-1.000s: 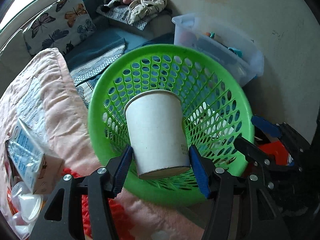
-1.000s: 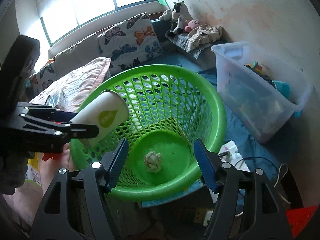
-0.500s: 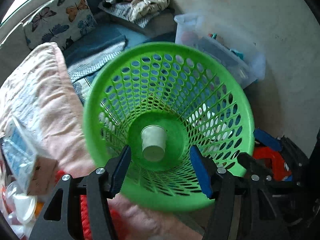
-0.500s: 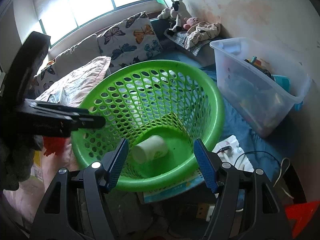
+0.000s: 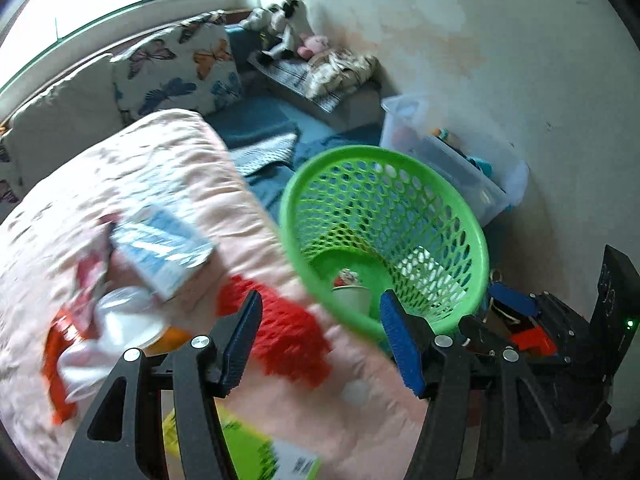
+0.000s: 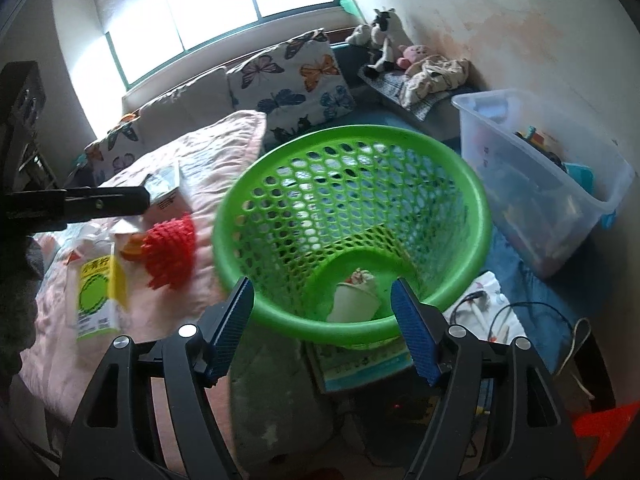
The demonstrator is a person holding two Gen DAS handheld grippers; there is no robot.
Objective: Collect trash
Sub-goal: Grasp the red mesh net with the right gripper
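A green mesh basket (image 5: 472, 236) (image 6: 248, 188) stands beside the pink bed. A white paper cup (image 5: 352, 298) (image 6: 354, 300) lies at its bottom with a crumpled wad (image 6: 360, 278) behind it. My left gripper (image 5: 320, 340) is open and empty over the bed's edge, left of the basket. My right gripper (image 6: 324, 328) is open and empty at the basket's near rim. On the pink blanket (image 5: 160, 168) lie a blue-white carton (image 5: 164, 244), a red mesh piece (image 5: 288, 340) (image 6: 170, 246), a clear plastic lid (image 5: 124, 316) and a green-yellow carton (image 6: 98, 292).
A clear storage bin (image 6: 548, 196) (image 5: 452, 156) with toys stands right of the basket by the wall. Butterfly cushions (image 6: 292, 80) and soft toys (image 6: 380, 40) line the back. Cables (image 6: 520, 320) and a booklet (image 6: 360, 360) lie on the floor by the basket.
My left gripper let go of the paper cup, which fell into the basket. The left gripper then swung left, over the bed with the trash. The right gripper barely moved.
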